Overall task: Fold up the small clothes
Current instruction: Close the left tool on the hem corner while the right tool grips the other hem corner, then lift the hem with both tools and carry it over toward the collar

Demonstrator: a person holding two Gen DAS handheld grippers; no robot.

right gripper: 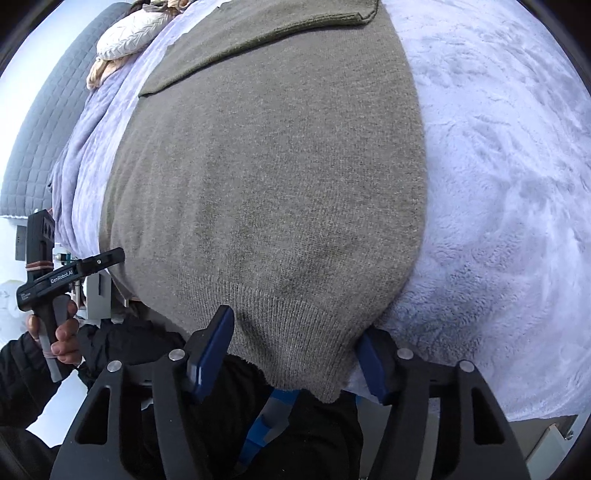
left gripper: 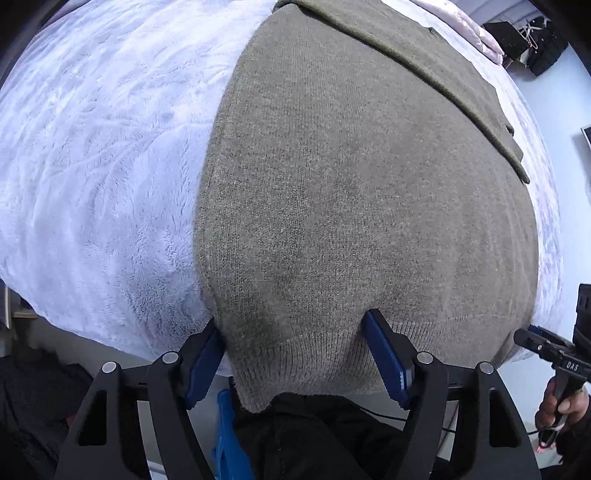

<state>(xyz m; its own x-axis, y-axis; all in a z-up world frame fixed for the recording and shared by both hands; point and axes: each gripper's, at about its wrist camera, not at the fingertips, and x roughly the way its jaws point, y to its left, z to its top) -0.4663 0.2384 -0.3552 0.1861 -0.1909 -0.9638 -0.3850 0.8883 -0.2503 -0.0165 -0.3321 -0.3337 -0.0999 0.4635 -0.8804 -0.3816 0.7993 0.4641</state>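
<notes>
A grey-brown knitted sweater (left gripper: pixel 351 206) lies spread flat on a pale lilac plush blanket (left gripper: pixel 92 166) that covers a bed, its ribbed hem (left gripper: pixel 314 354) hanging over the near edge of the mattress toward the person. The left gripper (left gripper: pixel 295 339) sits at the hem's left corner: its two blue-padded fingers (left gripper: pixel 384 354) stand wide apart, one on each side of the corner, with the knit passing between them and drooping below — the pads are not pressed together, so the fabric is straddled rather than clamped. The right gripper (right gripper: pixel 295 339) takes the mirror position at the hem's right corner; its blue-padded fingers (right gripper: pixel 210 350) are likewise spread wide, one resting on the ribbing and the other at the sweater's side edge where it meets the blanket, with the corner of the hem dangling between them. At the far end of the garment a darker olive folded portion (left gripper: pixel 424 70) lies diagonally across the body, its cuff-like end near the sweater's edge. In the left wrist view the right gripper's black handle and the hand (left gripper: pixel 557 398) holding it appear at the right border; in the right wrist view the other hand (right gripper: pixel 61 332), in a dark padded sleeve, grips the left tool beside the bed. Beyond the sweater, a white quilted pillow (right gripper: pixel 129 33) and a grey quilted headboard (right gripper: pixel 40 122) stand at the head of the bed. Dark clothing of the person fills the lower centre of both views beneath the hem.
</notes>
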